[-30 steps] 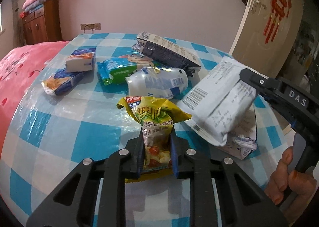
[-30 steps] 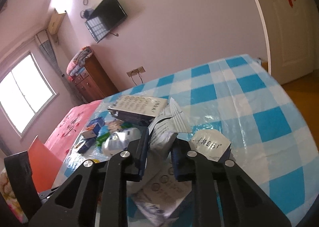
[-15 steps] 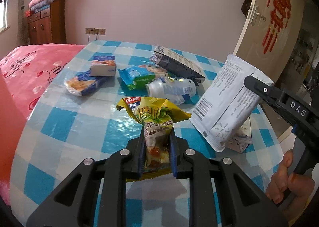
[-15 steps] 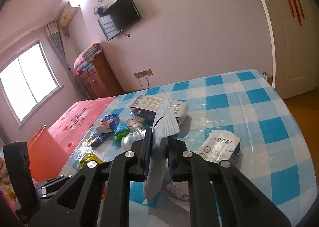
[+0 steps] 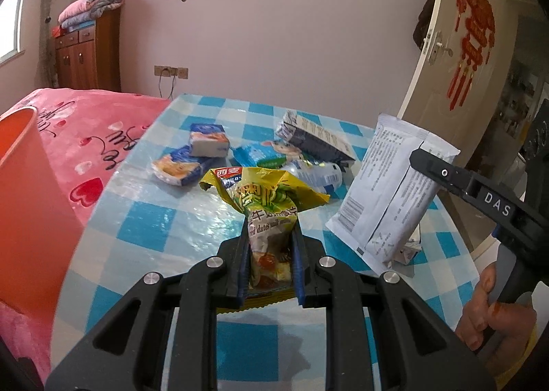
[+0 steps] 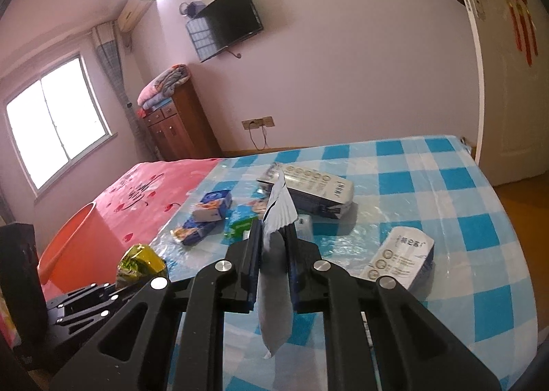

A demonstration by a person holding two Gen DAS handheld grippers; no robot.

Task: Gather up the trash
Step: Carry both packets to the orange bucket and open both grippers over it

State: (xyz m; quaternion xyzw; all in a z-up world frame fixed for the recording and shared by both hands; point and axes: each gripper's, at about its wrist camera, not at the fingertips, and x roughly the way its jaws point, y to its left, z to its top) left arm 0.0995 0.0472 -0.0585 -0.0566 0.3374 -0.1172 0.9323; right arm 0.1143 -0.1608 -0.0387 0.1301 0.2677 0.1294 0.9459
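My left gripper (image 5: 270,243) is shut on a yellow-green snack bag (image 5: 267,198) and holds it above the blue-checked table (image 5: 164,233). My right gripper (image 6: 273,236) is shut on a white foil packet (image 6: 274,274), also lifted; the packet shows in the left wrist view (image 5: 391,192). The snack bag shows at the left in the right wrist view (image 6: 139,262). An orange bin (image 5: 27,205) stands left of the table, also in the right wrist view (image 6: 72,246).
Several wrappers lie on the table: blue packs (image 5: 182,168), a green-blue pack (image 5: 264,156), a dark carton (image 5: 319,140) and a white carton (image 6: 401,257). A pink bed (image 5: 85,123) lies to the left. A door (image 5: 456,58) stands at the right.
Both grippers have lifted and pulled back from the table with their packets. The orange bin has come into view at the left.
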